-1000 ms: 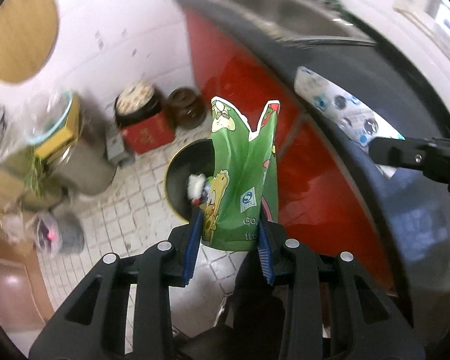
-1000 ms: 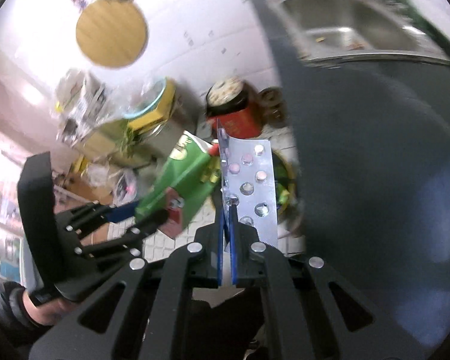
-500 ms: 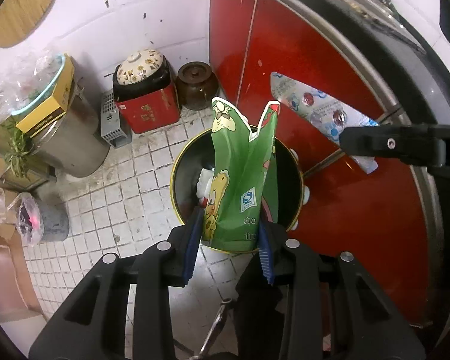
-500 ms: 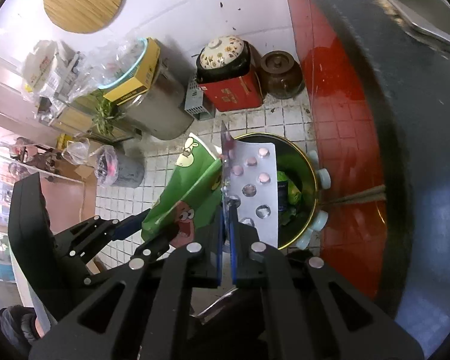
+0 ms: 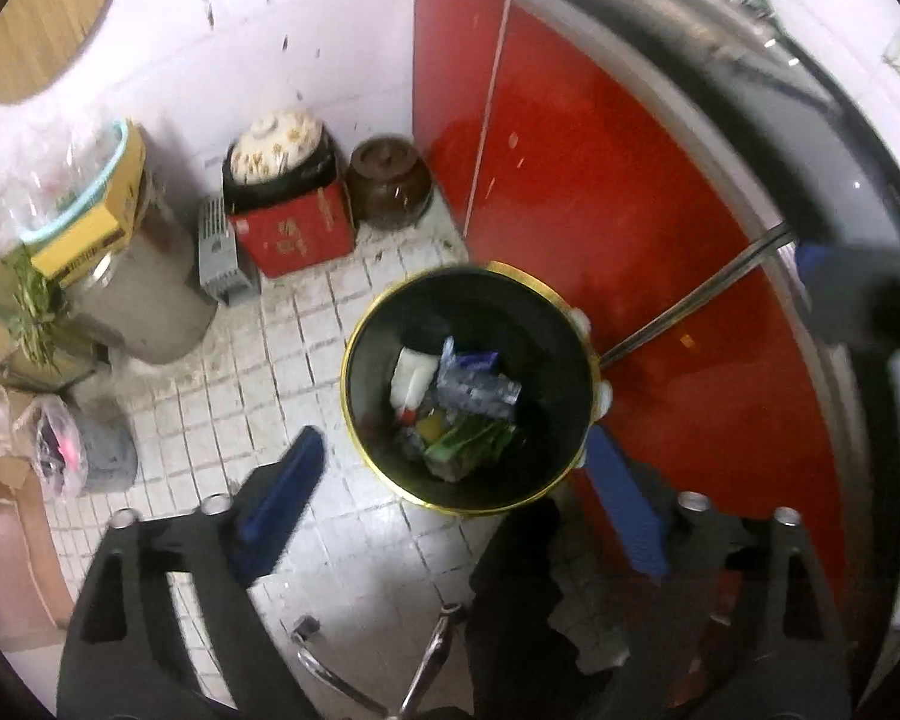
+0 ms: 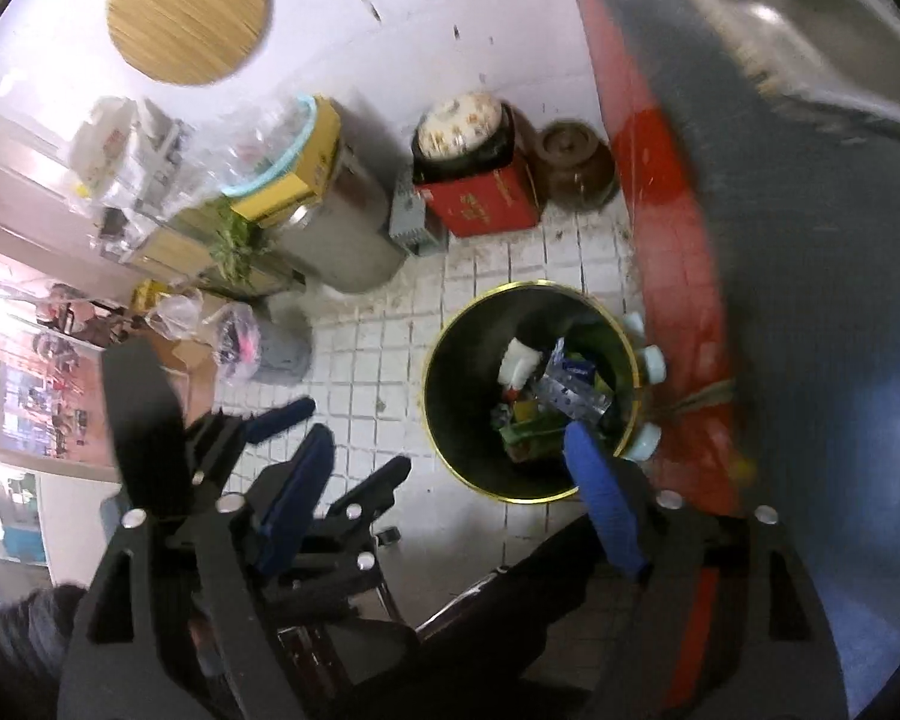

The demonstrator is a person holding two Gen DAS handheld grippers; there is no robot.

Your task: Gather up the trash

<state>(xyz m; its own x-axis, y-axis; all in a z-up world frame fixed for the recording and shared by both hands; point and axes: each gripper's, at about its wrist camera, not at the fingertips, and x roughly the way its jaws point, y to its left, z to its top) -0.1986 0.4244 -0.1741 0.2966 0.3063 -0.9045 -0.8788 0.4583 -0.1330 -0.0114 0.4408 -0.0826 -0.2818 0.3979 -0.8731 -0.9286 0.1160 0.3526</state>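
A black trash bin with a gold rim (image 5: 345, 372) stands on the white tiled floor against the red cabinet. Inside it lie a green snack bag (image 5: 471, 441), a silver blister pack (image 5: 477, 387) and other scraps. My left gripper (image 5: 453, 441) hovers above the bin, its jaws opening, nothing between them. In the right wrist view the same bin's rim (image 6: 429, 372) shows, with the blister pack (image 6: 570, 393) and green bag (image 6: 528, 429) in it. My right gripper (image 6: 448, 437) is above the bin too, jaws opening and empty. The left gripper (image 6: 351, 437) sits to its left.
A red cabinet front (image 5: 630, 210) and dark counter with a steel sink (image 6: 810, 120) run along the right. Against the wall stand a red box (image 5: 294, 228) bearing a lidded pot, a brown jar (image 5: 390, 180) and a steel drum (image 5: 144, 294). A chrome chair base (image 5: 426, 660) is below.
Both grippers have opened. The green bag has left the left gripper and the blister pack has left the right one; both now lie in the bin. The left gripper has sunk closer to the bin.
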